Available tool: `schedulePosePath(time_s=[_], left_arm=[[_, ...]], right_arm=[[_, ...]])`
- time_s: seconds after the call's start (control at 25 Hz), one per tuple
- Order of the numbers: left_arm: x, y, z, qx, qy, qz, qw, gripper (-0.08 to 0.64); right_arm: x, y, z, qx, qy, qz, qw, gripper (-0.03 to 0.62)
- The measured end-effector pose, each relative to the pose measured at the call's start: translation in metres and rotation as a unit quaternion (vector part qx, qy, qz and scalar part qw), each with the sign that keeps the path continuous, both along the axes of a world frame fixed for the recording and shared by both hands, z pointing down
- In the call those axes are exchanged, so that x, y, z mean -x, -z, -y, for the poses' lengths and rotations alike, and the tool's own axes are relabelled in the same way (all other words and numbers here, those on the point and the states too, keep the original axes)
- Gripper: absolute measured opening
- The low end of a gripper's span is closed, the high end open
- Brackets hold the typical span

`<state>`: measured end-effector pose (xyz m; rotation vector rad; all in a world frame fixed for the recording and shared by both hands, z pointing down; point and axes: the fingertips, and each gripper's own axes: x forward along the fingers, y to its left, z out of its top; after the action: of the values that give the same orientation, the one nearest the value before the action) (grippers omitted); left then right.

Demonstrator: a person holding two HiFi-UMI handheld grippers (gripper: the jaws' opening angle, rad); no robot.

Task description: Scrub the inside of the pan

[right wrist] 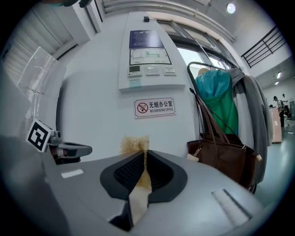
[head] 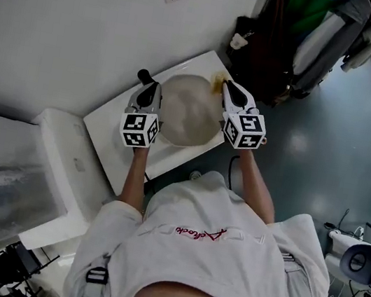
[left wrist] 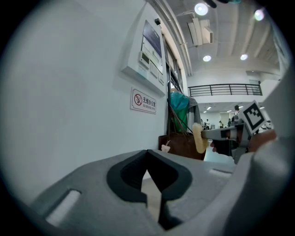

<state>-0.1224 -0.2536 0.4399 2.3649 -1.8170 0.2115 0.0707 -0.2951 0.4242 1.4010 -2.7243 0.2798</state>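
The pan sat on the table. At its far right rim the right gripper pinched a yellow sponge. The left gripper, jaws together, was by the handle.

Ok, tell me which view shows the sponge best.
The right gripper view: the yellow sponge sits close, pinched between the right gripper's jaws, texture plain. The left gripper view shows it side-on, farther off. The head view shows only a small yellow patch by the pan's rim.
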Motion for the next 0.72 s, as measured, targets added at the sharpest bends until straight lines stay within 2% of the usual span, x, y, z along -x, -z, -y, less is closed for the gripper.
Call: schedulePosePath(time_s=[0.72], left_arm=[[0.018, -0.033, -0.006, 0.040, 0.023, -0.002, 0.9989, 0.000]], right_arm=[[0.016, -0.038, 0.004, 0.043, 0.016, 0.001, 0.999, 0.025]])
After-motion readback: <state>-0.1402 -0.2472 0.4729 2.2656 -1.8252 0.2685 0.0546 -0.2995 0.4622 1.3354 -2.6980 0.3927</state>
